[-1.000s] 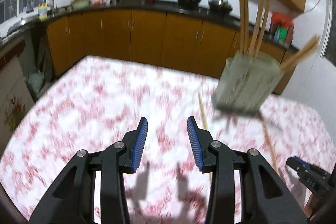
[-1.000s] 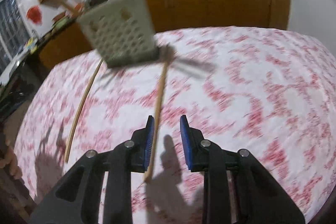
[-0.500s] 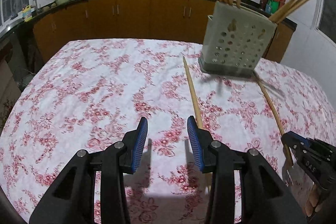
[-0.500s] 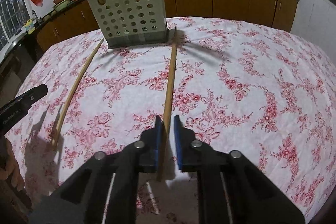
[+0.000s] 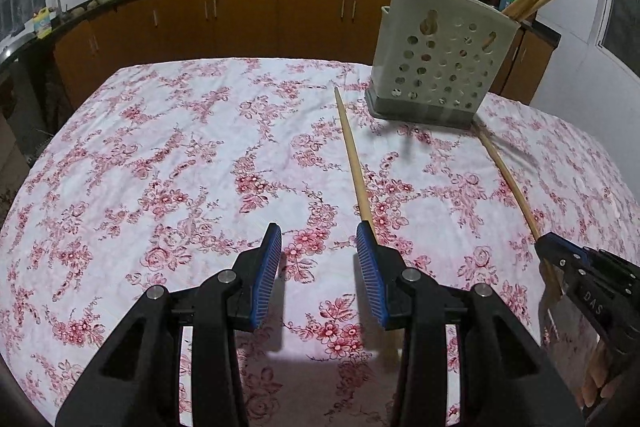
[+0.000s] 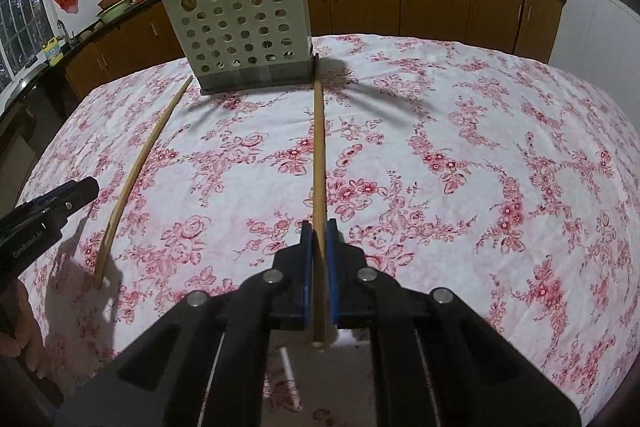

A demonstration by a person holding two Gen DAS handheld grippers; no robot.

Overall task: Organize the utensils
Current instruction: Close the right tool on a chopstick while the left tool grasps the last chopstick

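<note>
The right hand-held gripper (image 6: 318, 239) has its blue pads closed on a long, pale wooden chopstick (image 6: 319, 147), gripped near its blunt end, the far tip reaching the base of the utensil holder (image 6: 236, 23). That holder is a grey-green perforated box standing on the floral-clothed counter (image 6: 480, 147), with several chopsticks upright in it. A 2nd chopstick (image 5: 354, 163) lies loose just beside the left hand-held gripper (image 5: 318, 255), whose jaws stand wide apart, holding nothing.
</note>
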